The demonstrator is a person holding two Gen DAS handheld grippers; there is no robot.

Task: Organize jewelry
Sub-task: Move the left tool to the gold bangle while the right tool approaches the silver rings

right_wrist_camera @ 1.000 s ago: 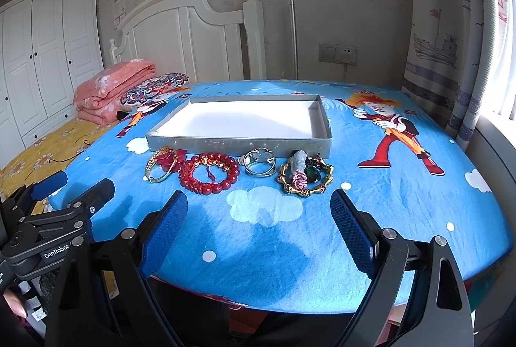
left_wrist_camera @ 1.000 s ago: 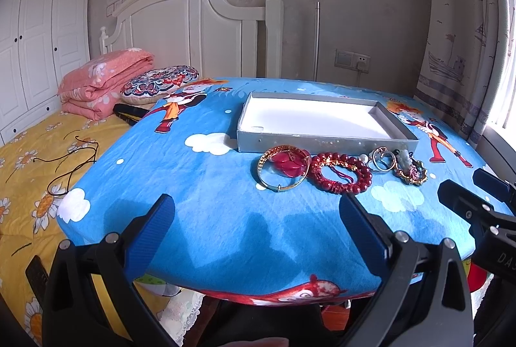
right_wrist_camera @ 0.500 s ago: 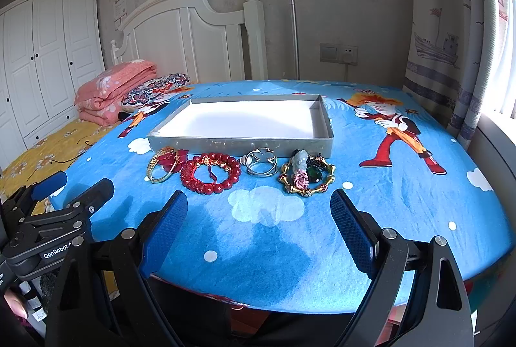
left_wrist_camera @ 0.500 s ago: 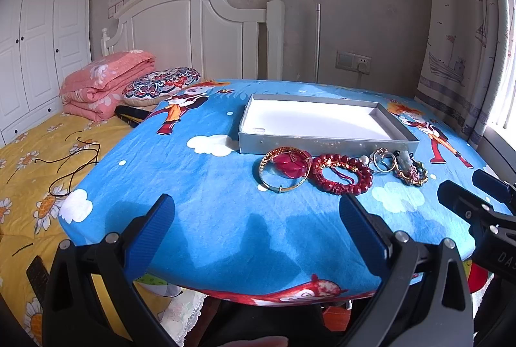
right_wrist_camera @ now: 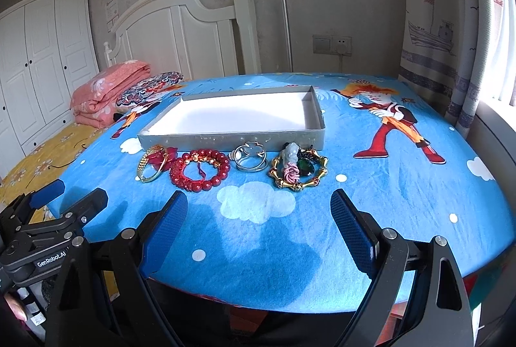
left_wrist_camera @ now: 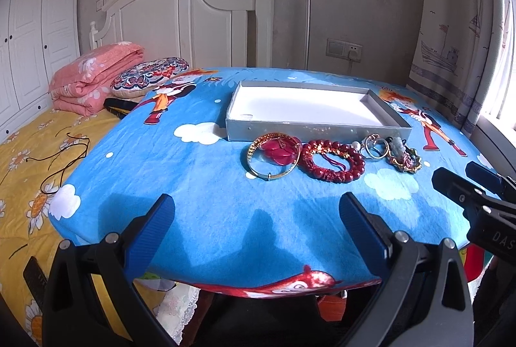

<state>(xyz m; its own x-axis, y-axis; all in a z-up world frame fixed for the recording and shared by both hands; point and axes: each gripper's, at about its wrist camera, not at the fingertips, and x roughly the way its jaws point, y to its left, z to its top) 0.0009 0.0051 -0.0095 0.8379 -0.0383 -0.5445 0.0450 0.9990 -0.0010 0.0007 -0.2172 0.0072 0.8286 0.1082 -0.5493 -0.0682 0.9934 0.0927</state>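
Two open claws hover at the near edge of a desk holding one tray and four pieces of jewelry.

The left claw (left_wrist_camera: 256, 222) and the right claw (right_wrist_camera: 259, 218) each have blue-padded jaws spread wide and grip nothing. On the desk (right_wrist_camera: 403, 192), under a blue cartoon-print cloth, one shallow grey tray (right_wrist_camera: 232, 138) with a white floor has nothing in it. Just in front of its near wall, four pieces lie in a row, outside the tray: from the left, one gold bangle (right_wrist_camera: 151, 164) with a red piece inside it, one red bead bracelet (right_wrist_camera: 199, 169), one silver bangle (right_wrist_camera: 249, 156), and one gold bamboo-style bangle (right_wrist_camera: 298, 172) encircling a pale carved pendant, a pink knot and a green stone. Neighbouring pieces touch or nearly touch.
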